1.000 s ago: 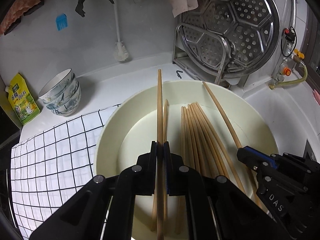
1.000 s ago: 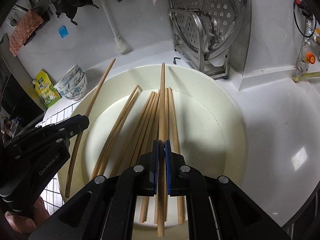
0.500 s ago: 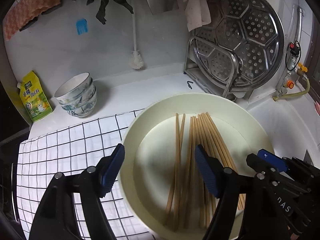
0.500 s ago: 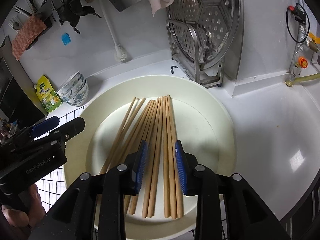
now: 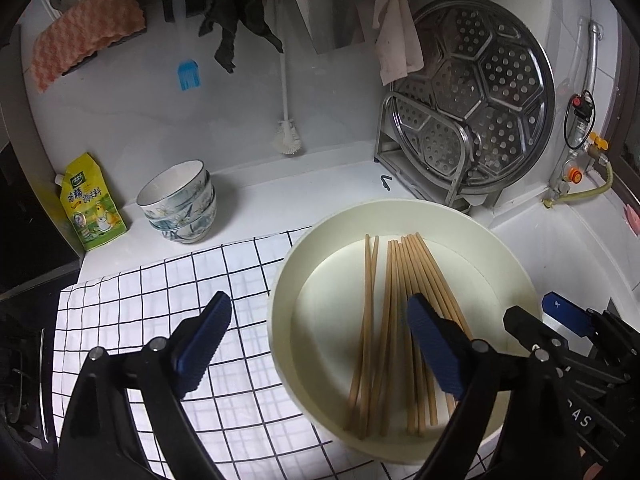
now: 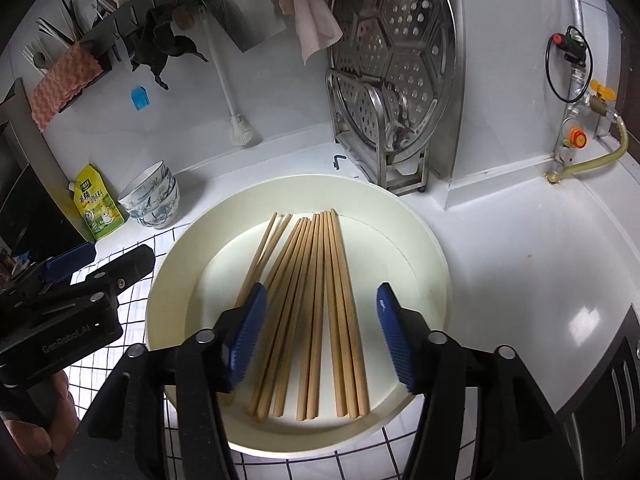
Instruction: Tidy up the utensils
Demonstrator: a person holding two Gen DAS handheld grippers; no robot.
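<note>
Several wooden chopsticks [image 5: 394, 312] [image 6: 316, 304] lie side by side in a wide cream basin [image 5: 296, 276] [image 6: 420, 240] on the counter. My left gripper [image 5: 320, 336] hangs above the basin's left rim. Its jaws are opening, wide apart, and hold nothing. My right gripper [image 6: 318, 328] hovers over the near ends of the chopsticks. Its jaws are opening too, and the blue pads [image 6: 394, 336] touch nothing. In the left wrist view the right gripper [image 5: 568, 344] shows at the right edge. In the right wrist view the left gripper [image 6: 76, 296] shows at the left.
A checked white cloth [image 5: 160, 300] lies under and left of the basin. Stacked patterned bowls [image 5: 180, 204] and a yellow pouch [image 5: 90, 204] stand at the back left. A perforated steel steamer tray [image 5: 472, 96] leans in a rack behind the basin. Cloths and a brush [image 5: 286, 120] hang on the wall.
Both grippers were each shut on a chopstick a second ago. They have let go, the sticks now lie in the basin, and both grippers have risen and pulled back.
</note>
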